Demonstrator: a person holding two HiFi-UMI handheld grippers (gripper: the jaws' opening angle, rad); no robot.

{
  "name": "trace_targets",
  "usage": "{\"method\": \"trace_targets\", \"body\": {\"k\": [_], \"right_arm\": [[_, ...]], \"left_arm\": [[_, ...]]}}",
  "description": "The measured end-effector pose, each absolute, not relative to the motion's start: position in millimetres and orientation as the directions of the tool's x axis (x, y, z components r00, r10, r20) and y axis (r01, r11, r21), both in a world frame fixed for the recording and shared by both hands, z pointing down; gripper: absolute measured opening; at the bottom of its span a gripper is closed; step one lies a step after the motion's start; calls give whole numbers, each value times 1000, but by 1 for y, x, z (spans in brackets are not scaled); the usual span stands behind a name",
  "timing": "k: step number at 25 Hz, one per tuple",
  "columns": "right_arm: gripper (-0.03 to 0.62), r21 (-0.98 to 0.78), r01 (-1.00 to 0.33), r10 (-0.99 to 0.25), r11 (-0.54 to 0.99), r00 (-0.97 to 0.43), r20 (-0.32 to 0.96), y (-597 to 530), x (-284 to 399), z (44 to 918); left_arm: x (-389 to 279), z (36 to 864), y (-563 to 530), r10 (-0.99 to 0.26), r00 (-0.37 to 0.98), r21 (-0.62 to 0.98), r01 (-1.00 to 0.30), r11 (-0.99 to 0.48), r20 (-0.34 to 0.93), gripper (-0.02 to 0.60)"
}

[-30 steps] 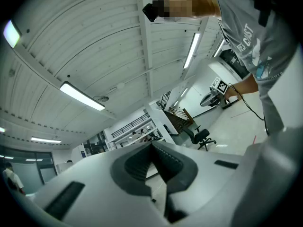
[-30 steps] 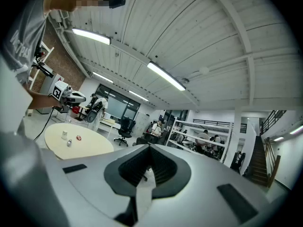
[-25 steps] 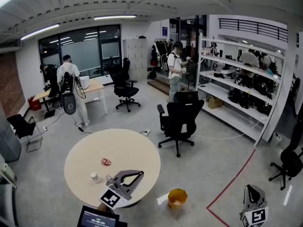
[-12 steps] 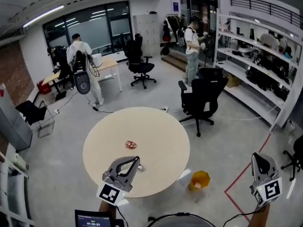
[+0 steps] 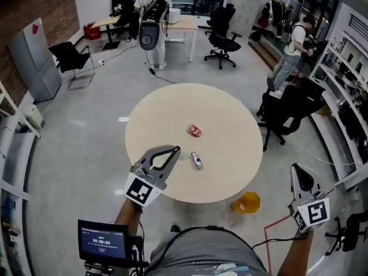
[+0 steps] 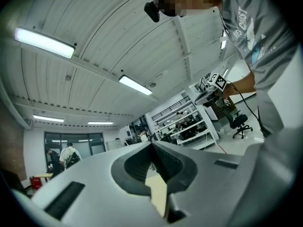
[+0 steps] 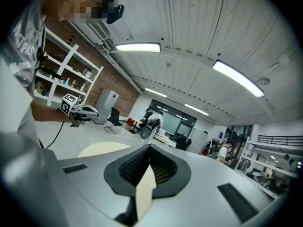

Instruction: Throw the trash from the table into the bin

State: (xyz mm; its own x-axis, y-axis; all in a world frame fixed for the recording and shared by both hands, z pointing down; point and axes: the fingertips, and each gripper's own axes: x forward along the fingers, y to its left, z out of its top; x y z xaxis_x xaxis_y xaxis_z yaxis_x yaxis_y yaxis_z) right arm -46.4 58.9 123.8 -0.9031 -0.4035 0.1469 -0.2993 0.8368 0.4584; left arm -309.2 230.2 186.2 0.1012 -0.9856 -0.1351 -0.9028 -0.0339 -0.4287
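Observation:
On the round beige table point(image 5: 230, 114) lie a crumpled red wrapper point(image 5: 194, 130) near the middle and a small silver can point(image 5: 196, 160) on its side nearer me. My left gripper point(image 5: 176, 149) hangs over the table's near left edge, shut and empty, its tips a short way left of the can. In the left gripper view the left gripper point(image 6: 151, 144) shows its jaws meeting. My right gripper point(image 5: 295, 168) is off the table at the lower right, shut and empty; the right gripper point(image 7: 149, 147) points across the room. The orange bin point(image 5: 246, 202) stands on the floor by the table's near right edge.
A black office chair point(image 5: 289, 109) stands close to the table's right side, with a person point(image 5: 290, 50) and shelves point(image 5: 351, 68) beyond. Red floor tape point(image 5: 269, 234) runs near the bin. Desks, chairs and another person point(image 5: 154, 4) are at the back. A small screen point(image 5: 103, 241) sits at my lower left.
The view has swung down and round the table, which is now central. Both grippers have travelled with me, the left to the near left edge, the right up beside the bin. Both stayed shut.

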Motion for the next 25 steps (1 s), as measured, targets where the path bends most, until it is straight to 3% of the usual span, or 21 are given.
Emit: {"method": "trace_targets", "body": {"k": [13, 19, 23, 25], "right_arm": [[8, 327, 192, 62, 925, -927, 369, 107, -306, 238], [9, 162, 321, 219, 933, -865, 451, 111, -379, 294], [131, 56, 396, 312, 916, -794, 521, 114, -418, 323], [152, 30, 432, 345, 901, -758, 553, 116, -433, 339]], "left_arm": [[-393, 258, 259, -997, -75, -330, -942, 67, 12, 41], [-415, 275, 255, -985, -145, -272, -955, 114, 97, 41], [-432, 279, 245, -972, -181, -225, -964, 144, 151, 41], [-437, 282, 241, -966, -195, -199, -967, 160, 170, 41]]}}
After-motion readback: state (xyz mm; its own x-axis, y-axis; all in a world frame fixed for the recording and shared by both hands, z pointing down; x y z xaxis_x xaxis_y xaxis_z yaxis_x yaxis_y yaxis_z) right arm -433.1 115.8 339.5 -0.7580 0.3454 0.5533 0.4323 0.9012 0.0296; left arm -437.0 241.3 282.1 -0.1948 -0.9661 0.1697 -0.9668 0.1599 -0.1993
